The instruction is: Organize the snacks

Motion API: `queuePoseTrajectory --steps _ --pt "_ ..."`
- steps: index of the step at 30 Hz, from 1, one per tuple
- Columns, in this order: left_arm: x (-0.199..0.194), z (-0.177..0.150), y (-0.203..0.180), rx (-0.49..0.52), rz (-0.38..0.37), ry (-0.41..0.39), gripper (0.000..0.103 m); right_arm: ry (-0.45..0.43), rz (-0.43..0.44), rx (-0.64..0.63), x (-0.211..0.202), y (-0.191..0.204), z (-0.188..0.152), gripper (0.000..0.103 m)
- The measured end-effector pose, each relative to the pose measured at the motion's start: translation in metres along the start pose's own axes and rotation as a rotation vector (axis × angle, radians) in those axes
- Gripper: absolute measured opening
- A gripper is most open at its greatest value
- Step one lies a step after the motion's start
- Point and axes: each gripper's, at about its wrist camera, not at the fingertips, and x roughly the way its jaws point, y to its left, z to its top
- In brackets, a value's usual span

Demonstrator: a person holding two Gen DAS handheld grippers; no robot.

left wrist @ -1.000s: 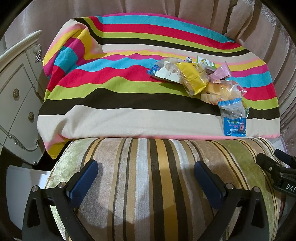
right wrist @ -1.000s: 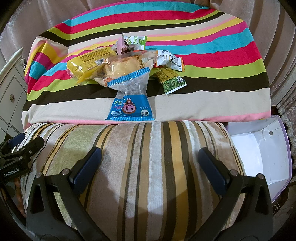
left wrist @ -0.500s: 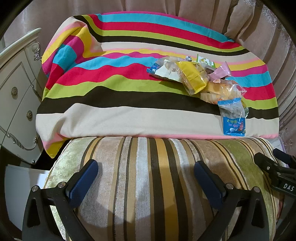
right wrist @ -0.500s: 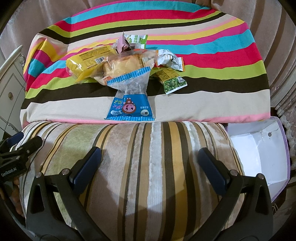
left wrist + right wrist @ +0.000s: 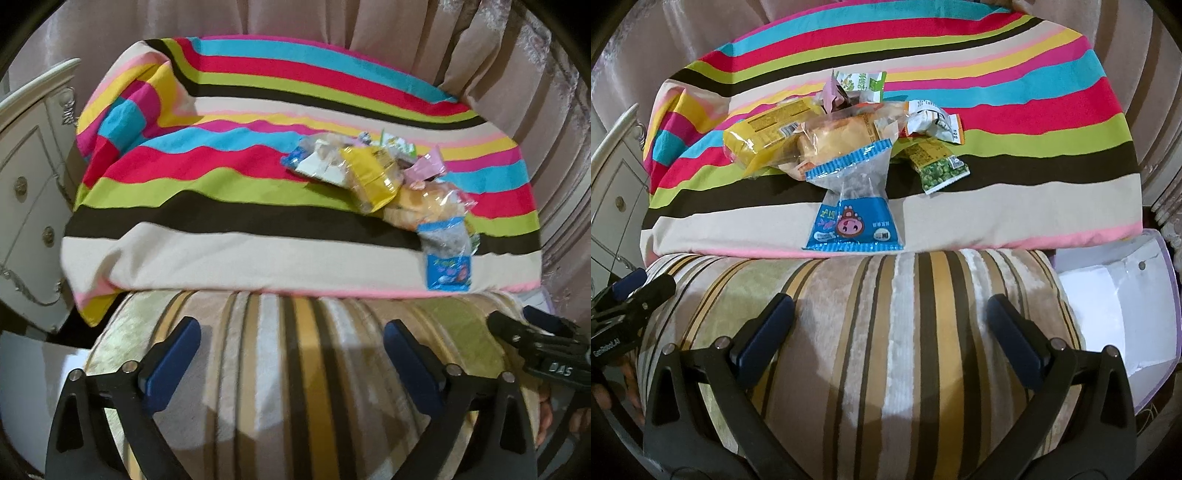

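A pile of snack packets lies on the striped cloth [image 5: 1015, 122]: a blue packet with a pink cartoon [image 5: 854, 218], a clear bread bag [image 5: 842, 138], a yellow packet [image 5: 762, 134], a green pea packet [image 5: 940, 171], a white packet [image 5: 932, 122] and a pink wrapper [image 5: 833, 94]. In the left wrist view the pile sits at the right, with the yellow packet [image 5: 373, 177] and blue packet [image 5: 447, 258]. My left gripper [image 5: 291, 354] and right gripper [image 5: 890, 328] are both open and empty, over the striped cushion [image 5: 905, 332], short of the snacks.
A white open box [image 5: 1119, 314] stands at the right beside the cushion. A cream cabinet with drawers [image 5: 26, 195] stands at the left. Curtains [image 5: 369, 26] hang behind the cloth-covered surface.
Both grippers have drawn slightly back and up, so the snacks look a little farther away. Nothing was taken hold of; the snacks lie as before.
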Motion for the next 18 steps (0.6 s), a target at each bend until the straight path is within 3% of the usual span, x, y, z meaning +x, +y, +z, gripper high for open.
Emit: queuePoseTrajectory --steps 3,7,11,15,18 --pt "0.004 0.008 -0.004 -0.014 -0.040 0.004 0.091 -0.012 0.009 -0.009 0.002 0.003 0.009 0.103" --pt "0.006 0.022 -0.014 -0.004 -0.078 -0.021 0.090 0.009 0.029 -0.044 0.015 0.012 0.023 0.103" --pt "0.013 0.045 -0.023 0.026 -0.067 -0.038 0.090 0.011 0.008 -0.075 0.026 0.019 0.035 0.103" --pt "0.026 0.069 -0.036 0.092 -0.057 -0.045 0.090 0.015 -0.009 -0.098 0.035 0.026 0.046 0.102" --pt "0.038 0.087 -0.053 0.173 -0.054 -0.054 0.090 0.041 -0.020 -0.115 0.048 0.031 0.053 0.095"
